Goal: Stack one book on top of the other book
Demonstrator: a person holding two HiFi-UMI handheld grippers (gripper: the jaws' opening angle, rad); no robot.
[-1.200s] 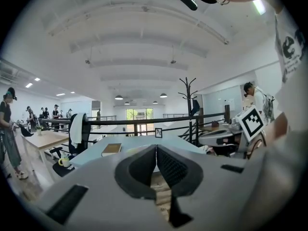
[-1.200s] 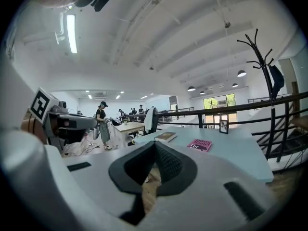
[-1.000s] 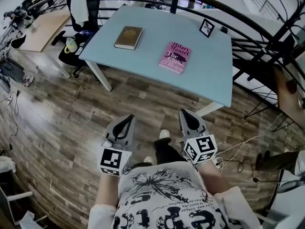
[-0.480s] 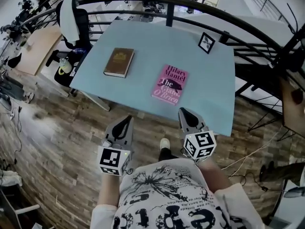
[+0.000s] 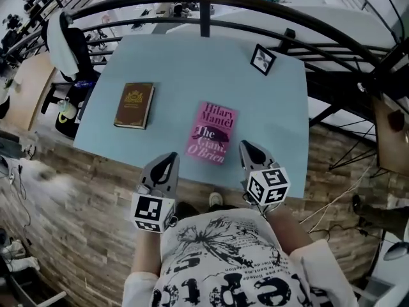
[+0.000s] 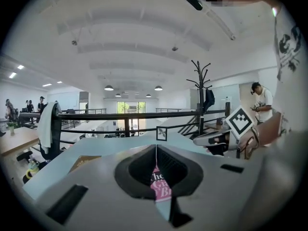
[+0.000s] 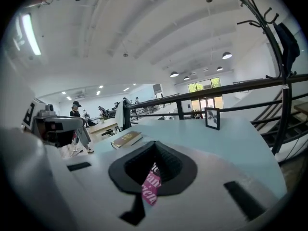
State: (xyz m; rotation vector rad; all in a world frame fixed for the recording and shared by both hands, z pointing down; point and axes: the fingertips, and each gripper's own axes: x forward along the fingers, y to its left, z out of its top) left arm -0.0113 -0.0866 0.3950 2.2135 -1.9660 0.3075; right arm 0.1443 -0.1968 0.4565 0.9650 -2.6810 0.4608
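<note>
Pink book [image 5: 212, 133] and brown book [image 5: 134, 105] lie apart; left gripper [image 5: 170, 157] and right gripper [image 5: 245, 146] jaws closed, empty.

Left hand-held gripper [image 5: 171, 157], right one [image 5: 245, 146]: closed

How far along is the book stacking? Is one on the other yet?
Nothing looks done yet: the brown book and the pink book lie flat and apart on the blue table. In hand: nothing. The left gripper and right gripper are both shut and empty, held at the table's near edge, touching neither book. Left to do: grip one book, lift it and lay it on the other.
</note>
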